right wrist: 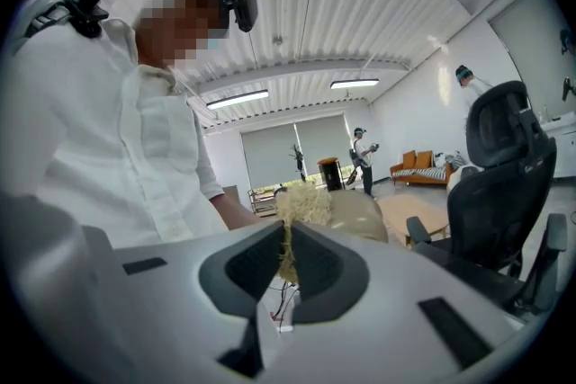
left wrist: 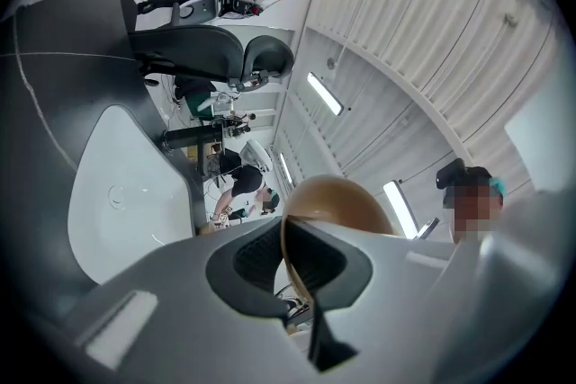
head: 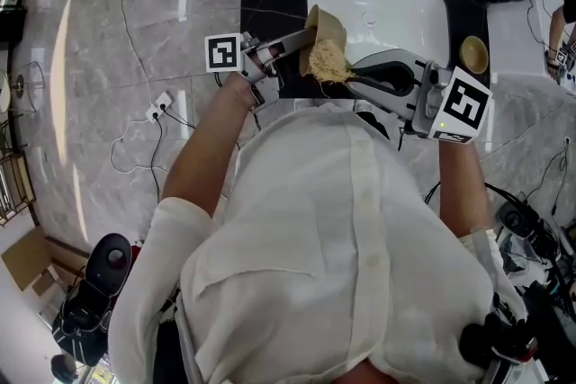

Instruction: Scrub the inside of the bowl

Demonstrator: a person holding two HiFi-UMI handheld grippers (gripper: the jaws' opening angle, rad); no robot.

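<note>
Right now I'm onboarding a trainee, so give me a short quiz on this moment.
1. True or false: the left hand-held gripper clamps the bowl by its rim.
2. The right hand-held gripper holds: A) a folded cloth B) a fibrous scrubber C) nothing.
3. Fill in: a second bowl stands beside the white ____.
Key: 1 true; 2 B; 3 sink.

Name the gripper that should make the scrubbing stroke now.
Right. The right gripper is shut on the fibrous scrubber, which sits at the bowl. The left gripper is clamped on the bowl's rim, so it is better left steadying it.
</note>
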